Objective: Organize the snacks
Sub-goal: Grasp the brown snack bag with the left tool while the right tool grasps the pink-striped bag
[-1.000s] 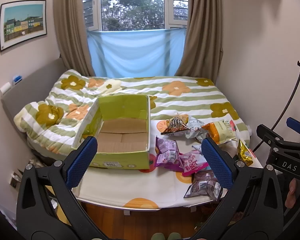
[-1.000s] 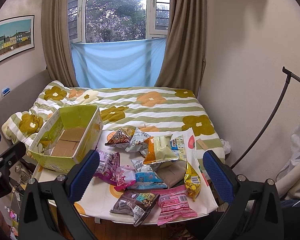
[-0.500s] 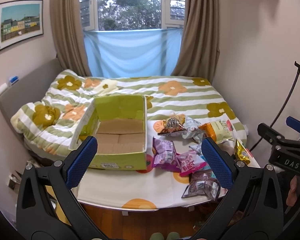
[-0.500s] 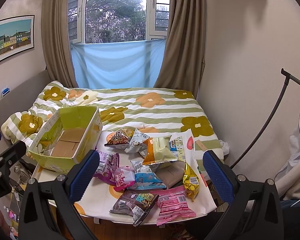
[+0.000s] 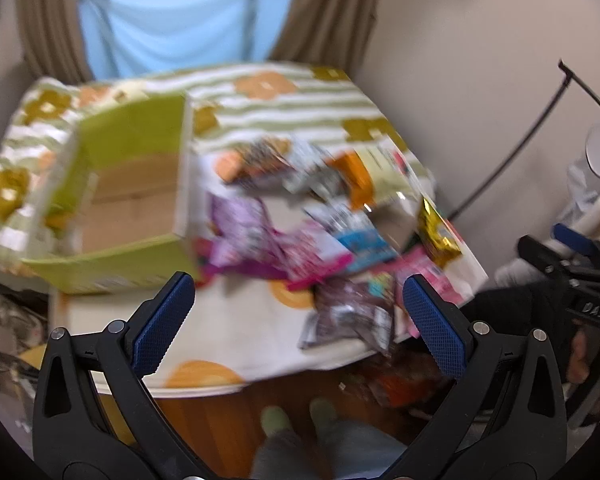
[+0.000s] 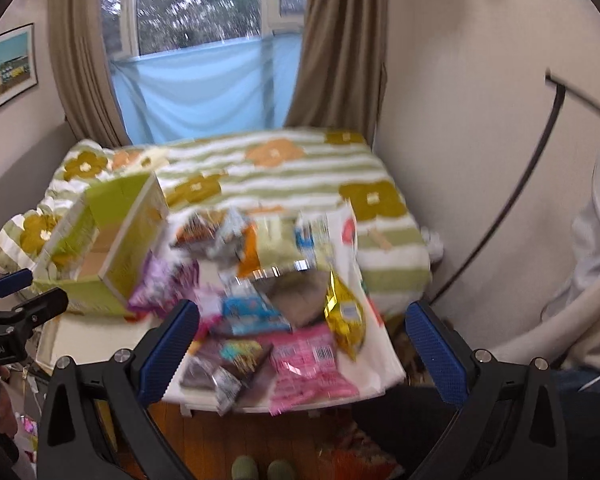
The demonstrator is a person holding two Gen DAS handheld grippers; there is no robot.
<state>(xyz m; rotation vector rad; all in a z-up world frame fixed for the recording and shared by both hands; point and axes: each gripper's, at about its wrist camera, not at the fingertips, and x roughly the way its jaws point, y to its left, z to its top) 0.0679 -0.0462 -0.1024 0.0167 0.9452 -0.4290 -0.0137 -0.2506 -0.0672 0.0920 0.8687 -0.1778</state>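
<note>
Though blurred, both hand-held grippers, left [image 5: 298,318] and right [image 6: 302,342], spread wide, gripping nothing. Open green cardboard box [image 5: 134,196] on floral-sheeted bed [image 6: 284,168], left of heap of crinkly foil snack packets [image 6: 276,292].

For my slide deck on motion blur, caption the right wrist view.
Open right claw above blurred snack packets beside an empty green box.

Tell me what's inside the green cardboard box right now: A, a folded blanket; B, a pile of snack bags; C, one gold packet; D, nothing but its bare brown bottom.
D: the green cardboard box shows only its bare brown bottom, while the snack bags all lie outside it on the table.
</note>
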